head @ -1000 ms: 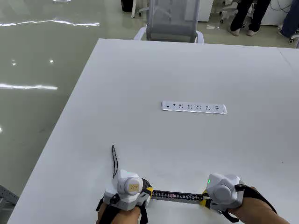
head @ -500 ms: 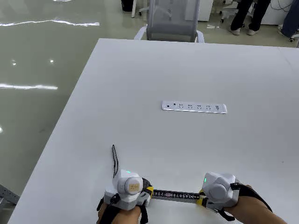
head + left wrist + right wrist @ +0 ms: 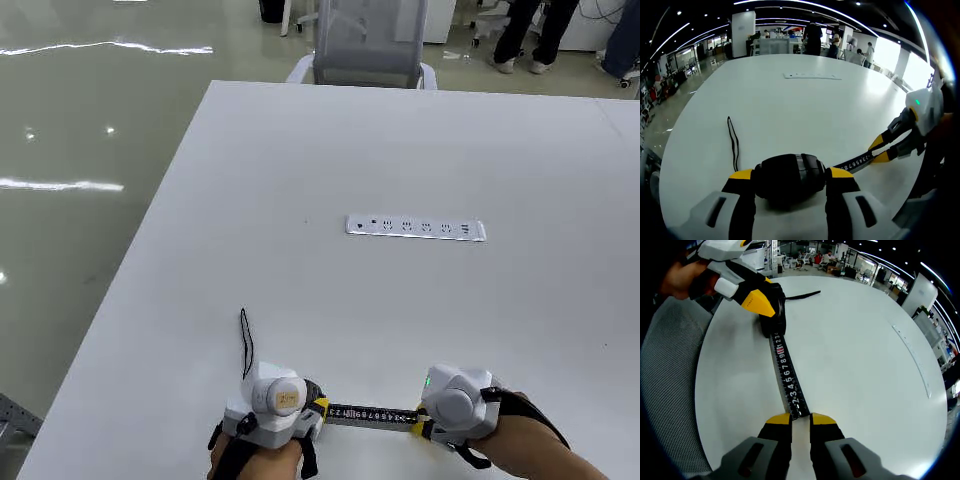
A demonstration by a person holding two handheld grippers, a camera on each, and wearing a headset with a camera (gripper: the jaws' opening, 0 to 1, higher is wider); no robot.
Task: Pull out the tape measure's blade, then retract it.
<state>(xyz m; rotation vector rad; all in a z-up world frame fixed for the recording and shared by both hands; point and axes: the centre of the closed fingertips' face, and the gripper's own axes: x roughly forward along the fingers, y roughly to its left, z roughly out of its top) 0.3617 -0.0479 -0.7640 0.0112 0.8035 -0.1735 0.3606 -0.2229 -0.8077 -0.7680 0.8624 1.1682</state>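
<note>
The left gripper [image 3: 791, 175] clamps the black tape measure [image 3: 785, 184] at bottom centre. Its blade [image 3: 856, 162] runs right to the right gripper [image 3: 881, 151], which pinches the tip. The strap [image 3: 733, 142] loops toward the upper left on the white table [image 3: 800, 110].

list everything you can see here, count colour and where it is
table: one, white, under everything
power strip: one, white, mid-table beyond the tools
tape measure case: one, black, clamped in the left tool
blade: one, black with white numerals, pulled out along the table from case to right tool
cord: one, black, lying on the table by the case
office chair: one, grey, at the table's far edge
people: at least two, dark trousers, standing past the far right corner
floor: glossy grey-green, left of the table
left tool: one, white with yellow tips, shut on the case
right tool: one, white with yellow tips, shut on the blade's end
</note>
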